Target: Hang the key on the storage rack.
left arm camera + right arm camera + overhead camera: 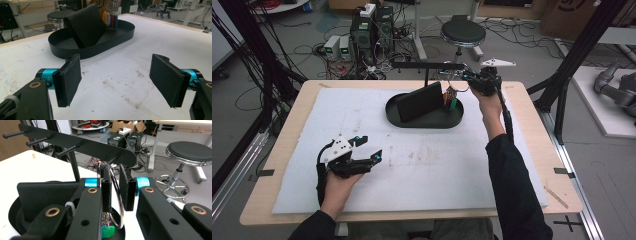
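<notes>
A black oval tray sits at the back middle of the white mat, with a black wallet leaning upright in it. A bunch of keys with coloured tags hangs over the tray's right end, below a black peg rack. My right gripper is up at the rack. In the right gripper view its jaws stand slightly apart with the metal key ring between them, its top beside a peg. I cannot tell whether the ring rests on the peg. My left gripper hovers wide open and empty over the mat's front left.
Behind the table stand a round stool and computer boxes with tangled cables. A black frame post rises at the right. The white mat covers most of the wooden table.
</notes>
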Action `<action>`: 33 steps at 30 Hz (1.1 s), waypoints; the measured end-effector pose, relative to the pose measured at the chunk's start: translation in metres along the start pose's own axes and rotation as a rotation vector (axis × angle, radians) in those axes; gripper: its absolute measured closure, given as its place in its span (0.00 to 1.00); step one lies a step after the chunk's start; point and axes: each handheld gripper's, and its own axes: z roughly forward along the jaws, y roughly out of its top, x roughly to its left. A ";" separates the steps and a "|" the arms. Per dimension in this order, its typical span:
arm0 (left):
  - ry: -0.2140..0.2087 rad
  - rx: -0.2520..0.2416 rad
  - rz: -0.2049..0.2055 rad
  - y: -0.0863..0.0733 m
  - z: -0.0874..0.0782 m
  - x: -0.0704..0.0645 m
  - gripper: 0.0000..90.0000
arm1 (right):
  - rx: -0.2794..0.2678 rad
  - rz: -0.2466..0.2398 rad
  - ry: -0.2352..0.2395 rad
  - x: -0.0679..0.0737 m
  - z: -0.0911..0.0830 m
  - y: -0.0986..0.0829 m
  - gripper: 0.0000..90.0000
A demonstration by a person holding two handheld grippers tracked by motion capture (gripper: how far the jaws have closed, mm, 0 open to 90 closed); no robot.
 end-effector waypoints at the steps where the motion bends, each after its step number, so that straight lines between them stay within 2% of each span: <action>1: -0.001 -0.001 -0.003 0.000 0.000 0.000 0.28 | 0.002 0.001 -0.003 0.000 0.000 0.000 0.90; 16: 0.002 0.002 0.000 -0.001 0.000 0.000 0.28 | 0.027 -0.024 -0.044 0.003 -0.003 0.001 0.78; 22: 0.007 0.001 0.006 0.000 -0.001 0.002 0.28 | -0.005 -0.022 -0.071 0.004 -0.019 0.007 0.61; 25: 0.014 0.002 0.004 0.000 -0.002 0.003 0.28 | -0.021 -0.032 -0.078 0.005 -0.027 0.009 0.58; 26: 0.014 0.000 0.003 0.000 -0.002 0.003 0.28 | -0.038 -0.025 -0.066 0.005 -0.036 0.010 0.53; 28: 0.018 0.000 0.004 0.000 -0.002 0.004 0.28 | -0.046 -0.017 -0.054 0.004 -0.040 0.010 0.52; 29: 0.020 -0.005 0.003 0.001 -0.003 0.004 0.28 | -0.063 -0.009 -0.028 0.005 -0.049 0.009 0.49; 33: 0.025 -0.011 0.009 0.004 -0.003 0.005 0.28 | -0.066 0.002 0.021 0.006 -0.064 0.007 0.44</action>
